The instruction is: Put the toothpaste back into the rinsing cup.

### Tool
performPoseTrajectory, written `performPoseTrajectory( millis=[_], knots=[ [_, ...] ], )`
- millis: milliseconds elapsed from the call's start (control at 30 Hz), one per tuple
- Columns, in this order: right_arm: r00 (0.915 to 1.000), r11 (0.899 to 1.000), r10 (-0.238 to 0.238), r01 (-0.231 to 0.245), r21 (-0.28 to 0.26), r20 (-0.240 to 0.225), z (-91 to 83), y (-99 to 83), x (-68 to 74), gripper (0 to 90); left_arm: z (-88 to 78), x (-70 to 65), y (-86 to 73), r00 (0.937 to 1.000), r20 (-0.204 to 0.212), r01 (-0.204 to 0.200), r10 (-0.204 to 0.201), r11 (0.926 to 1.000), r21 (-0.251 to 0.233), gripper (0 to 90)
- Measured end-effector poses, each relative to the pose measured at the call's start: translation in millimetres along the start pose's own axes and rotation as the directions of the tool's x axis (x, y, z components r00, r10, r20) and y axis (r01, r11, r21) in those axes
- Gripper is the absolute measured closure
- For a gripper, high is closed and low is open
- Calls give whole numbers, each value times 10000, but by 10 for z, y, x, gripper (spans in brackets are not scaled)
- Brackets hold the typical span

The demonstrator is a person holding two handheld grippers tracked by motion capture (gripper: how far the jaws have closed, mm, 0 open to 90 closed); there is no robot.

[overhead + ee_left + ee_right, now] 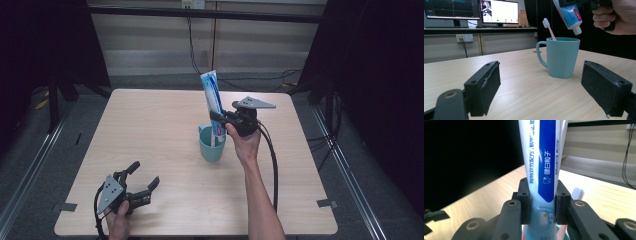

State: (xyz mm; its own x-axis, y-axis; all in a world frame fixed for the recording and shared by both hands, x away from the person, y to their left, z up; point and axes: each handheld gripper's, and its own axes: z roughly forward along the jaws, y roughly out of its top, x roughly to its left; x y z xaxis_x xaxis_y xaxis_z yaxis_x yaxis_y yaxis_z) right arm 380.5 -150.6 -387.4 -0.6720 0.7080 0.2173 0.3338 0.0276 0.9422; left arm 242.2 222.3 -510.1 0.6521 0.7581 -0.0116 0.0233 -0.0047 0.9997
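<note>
A teal mug stands mid-table, handle to its left, with a pink toothbrush leaning inside. My right gripper is shut on a blue-and-white toothpaste tube, held upright with its white cap down, just above the mug's rim. In the right gripper view the two pads squeeze the tube near its lower end. My left gripper rests open near the front left of the table, its jaws wide apart and pointing toward the mug, nothing between them.
The light wooden table is bare around the mug. Dark curtains flank both sides and cables hang at the back wall. Monitors on a desk stand beyond the table in the left gripper view.
</note>
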Motion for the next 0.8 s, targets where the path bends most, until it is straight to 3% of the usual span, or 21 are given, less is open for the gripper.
performPoseTrajectory(
  millis=[267,800],
  knots=[
    [10000,10000,-53,53,-26,-77,46,-44,15,721,0,1,0,10000,14,-4,4,10000,10,157],
    [9996,9990,164,-153,424,-243,172,-221,-15,718,-1,5,1,10000,1,-65,65,10000,16,157]
  ],
)
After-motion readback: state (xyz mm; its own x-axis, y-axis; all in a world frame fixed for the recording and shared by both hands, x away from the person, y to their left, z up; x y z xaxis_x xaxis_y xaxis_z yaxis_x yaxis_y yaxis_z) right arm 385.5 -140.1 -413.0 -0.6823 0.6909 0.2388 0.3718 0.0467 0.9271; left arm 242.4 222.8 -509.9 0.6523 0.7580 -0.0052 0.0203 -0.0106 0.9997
